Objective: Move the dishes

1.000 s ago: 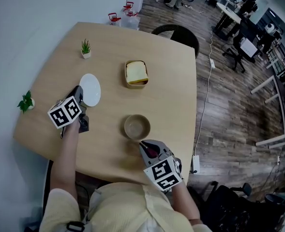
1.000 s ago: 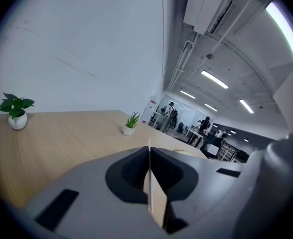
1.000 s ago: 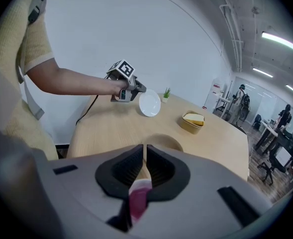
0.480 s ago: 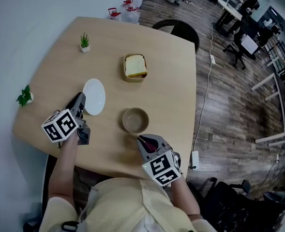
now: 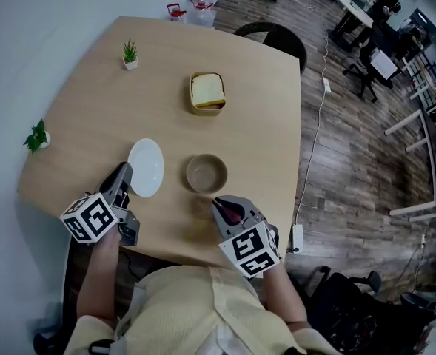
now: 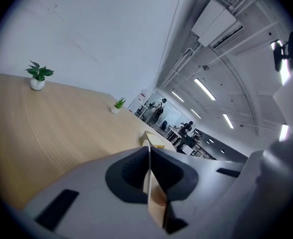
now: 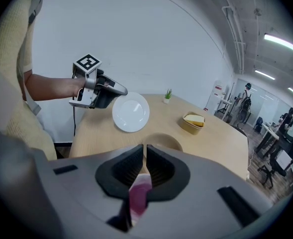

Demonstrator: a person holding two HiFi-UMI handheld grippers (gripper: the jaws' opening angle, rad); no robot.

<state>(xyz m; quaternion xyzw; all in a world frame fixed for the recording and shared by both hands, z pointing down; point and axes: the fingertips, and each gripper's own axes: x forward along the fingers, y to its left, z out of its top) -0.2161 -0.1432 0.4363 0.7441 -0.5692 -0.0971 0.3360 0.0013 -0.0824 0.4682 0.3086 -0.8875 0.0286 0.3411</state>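
Since a second ago, left gripper [image 5: 126, 173], held almost level, has drawn the white plate [image 5: 146, 167], pinched at its rim, nearer the person, beside the bowl [image 5: 206, 173]. Right gripper [image 5: 216, 200], tilted downward, clamps the bowl's near rim.

Open tabletop [image 5: 84, 102] between food box [image 5: 206, 93] and corner plant [image 5: 130, 53], plate [image 5: 145, 168] and bowl [image 5: 206, 173] close together, narrow gap between
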